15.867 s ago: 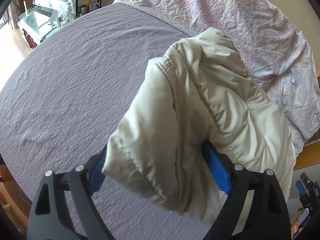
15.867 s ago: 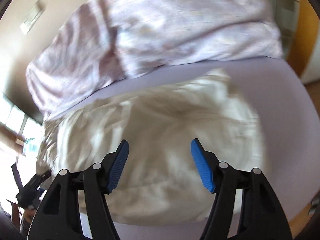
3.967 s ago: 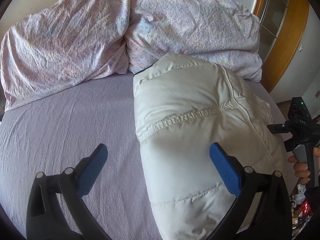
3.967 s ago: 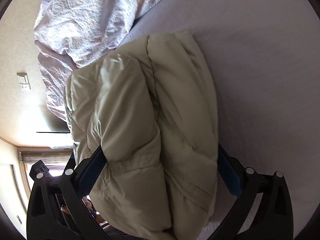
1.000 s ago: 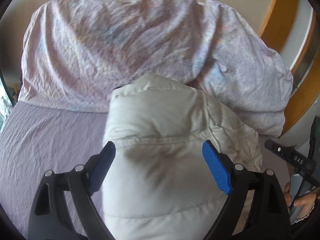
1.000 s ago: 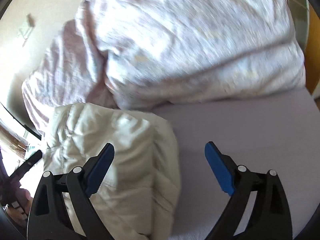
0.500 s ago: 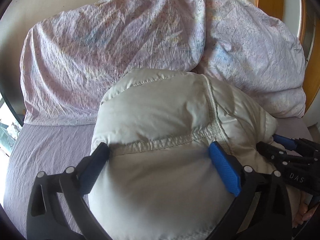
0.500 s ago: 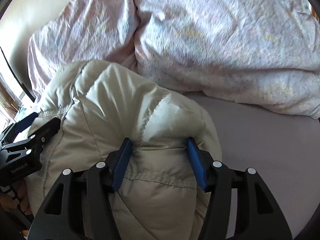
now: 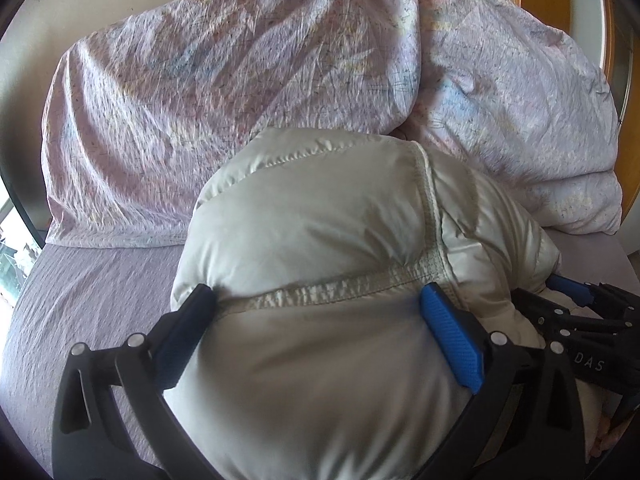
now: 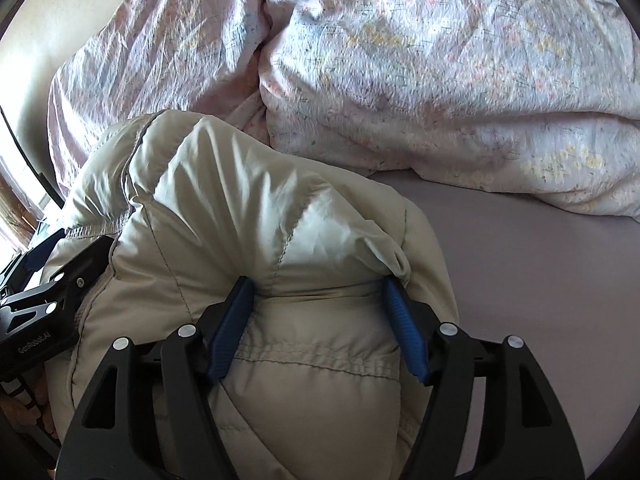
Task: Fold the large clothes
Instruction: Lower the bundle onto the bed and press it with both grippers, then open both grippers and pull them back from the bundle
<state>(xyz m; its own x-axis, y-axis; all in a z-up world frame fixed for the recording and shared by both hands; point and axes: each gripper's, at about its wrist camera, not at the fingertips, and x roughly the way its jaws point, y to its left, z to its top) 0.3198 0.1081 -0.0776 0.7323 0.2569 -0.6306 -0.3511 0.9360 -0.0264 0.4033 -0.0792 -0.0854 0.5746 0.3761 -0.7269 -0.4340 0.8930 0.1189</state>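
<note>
The puffy cream jacket [image 9: 320, 264] lies as a thick folded bundle on the bed [image 9: 80, 288], directly under and between both tools, with the crumpled floral duvet [image 9: 240, 80] heaped just beyond it; the left tool [image 9: 320, 312] straddles the bundle at its widest spread, both pads touching the padding along a stitched seam that runs from one pad to the other; the right tool [image 10: 320, 300] sits on the neighbouring part of the same bundle, its jaws partly open and having just been opening a little, the blue pads dug into the fabric on either side of a bulging fold, so it grips the jacket; the left tool's black frame shows to the right tool's left side, close against the bundle.

As a judgement, the folding looks nearly complete; the sleeves and body seem already gathered in, since no loose sleeve or hem trails onto the sheet in either view; what appears left is pressing the springy bundle flat, checking it keeps its shape, and letting go; the filling is likely to puff back once the pads release; the underside of the bundle is hidden, so whether it is tucked neatly cannot be told.
</note>
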